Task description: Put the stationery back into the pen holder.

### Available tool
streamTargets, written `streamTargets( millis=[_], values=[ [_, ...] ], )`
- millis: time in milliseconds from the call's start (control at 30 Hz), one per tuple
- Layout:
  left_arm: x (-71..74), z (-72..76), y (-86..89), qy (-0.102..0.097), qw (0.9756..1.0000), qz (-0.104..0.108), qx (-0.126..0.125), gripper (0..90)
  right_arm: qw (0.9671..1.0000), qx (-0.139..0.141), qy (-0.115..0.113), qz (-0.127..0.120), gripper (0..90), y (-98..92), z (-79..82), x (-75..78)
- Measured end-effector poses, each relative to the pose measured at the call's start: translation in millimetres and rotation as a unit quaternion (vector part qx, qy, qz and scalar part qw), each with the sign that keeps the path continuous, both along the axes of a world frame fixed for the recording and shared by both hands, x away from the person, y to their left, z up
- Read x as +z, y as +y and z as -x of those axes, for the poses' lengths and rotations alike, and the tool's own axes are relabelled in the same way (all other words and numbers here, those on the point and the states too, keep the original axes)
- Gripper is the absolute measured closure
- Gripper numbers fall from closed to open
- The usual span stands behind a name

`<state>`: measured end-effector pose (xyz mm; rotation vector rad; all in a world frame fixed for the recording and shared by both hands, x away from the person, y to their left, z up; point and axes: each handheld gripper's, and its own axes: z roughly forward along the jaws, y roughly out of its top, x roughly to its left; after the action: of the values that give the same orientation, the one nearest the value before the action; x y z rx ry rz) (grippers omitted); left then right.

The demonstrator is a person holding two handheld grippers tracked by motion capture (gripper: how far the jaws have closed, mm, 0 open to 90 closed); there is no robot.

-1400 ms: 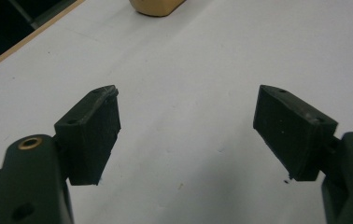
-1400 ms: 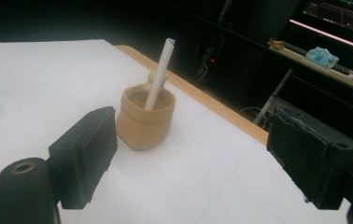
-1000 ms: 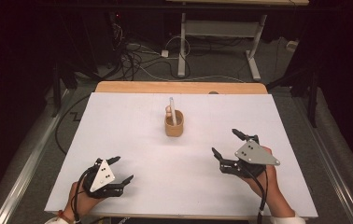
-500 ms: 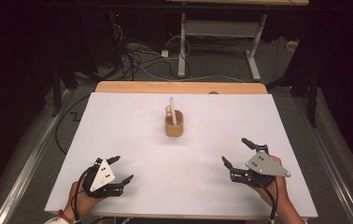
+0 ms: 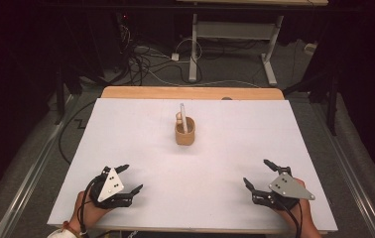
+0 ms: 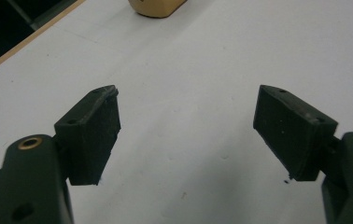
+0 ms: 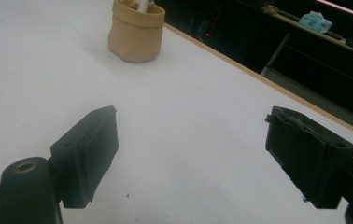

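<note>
Reaching from here risks tipping the cup [image 5: 185, 133]: small, light-looking, standing alone near the table's middle, at about 1 o'clock from the left gripper [image 5: 126, 180] and 11 o'clock from the right gripper [image 5: 257, 178], well apart from both. Could also knock the white stick [image 5: 182, 116] leaning out of it toward 12 o'clock, since anything brushing that tall top would lever the cup over. Both grippers low near the front edge of the white table [image 5: 235, 148], jaws spread wide, holding nothing. Closing from one side only might shove the cup along the smooth sheet rather than grip it. Looks tan, short and rounded, slightly wider at the base, upright, with a small tan lump beside the stick at the rim; contents otherwise too small to tell. Seen again at 12 o'clock ahead of the right gripper's jaws [image 7: 136, 35].
</note>
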<state>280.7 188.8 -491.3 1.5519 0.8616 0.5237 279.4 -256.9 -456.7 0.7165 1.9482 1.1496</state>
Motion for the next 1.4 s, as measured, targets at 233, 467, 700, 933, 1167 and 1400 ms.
streamTargets(
  millis=[233,467,700,933,1167,1400],
  values=[
    [0.7,0.3,-1.4,-0.002,1.0,-0.001,-0.001,22.3,0.9999,-0.008,0.009,-0.009,18.3,-13.6,10.0,-8.4],
    [1.3,1.2,-4.7,-0.006,1.0,0.0,-0.003,22.2,0.9998,-0.012,0.013,-0.013,18.2,-20.8,12.2,-8.6],
    [0.9,4.2,-4.4,-0.008,0.9999,-0.004,-0.006,22.2,0.9994,-0.01,0.024,-0.022,17.9,-18.3,11.2,-8.2],
    [-0.7,2.7,-3.6,-0.005,1.0,-0.006,-0.005,22.2,0.9993,-0.018,0.026,-0.021,15.9,-16.0,10.1,-6.7],
    [-1.1,3.3,-4.7,-0.005,0.9999,-0.008,-0.006,22.2,0.9993,-0.011,0.027,-0.022,16.1,-15.7,9.8,-7.1],
    [-1.6,1.8,-4.7,-0.003,0.9999,-0.011,-0.006,22.2,0.9994,-0.012,0.026,-0.019,16.3,-15.5,9.6,-7.3]
  ],
)
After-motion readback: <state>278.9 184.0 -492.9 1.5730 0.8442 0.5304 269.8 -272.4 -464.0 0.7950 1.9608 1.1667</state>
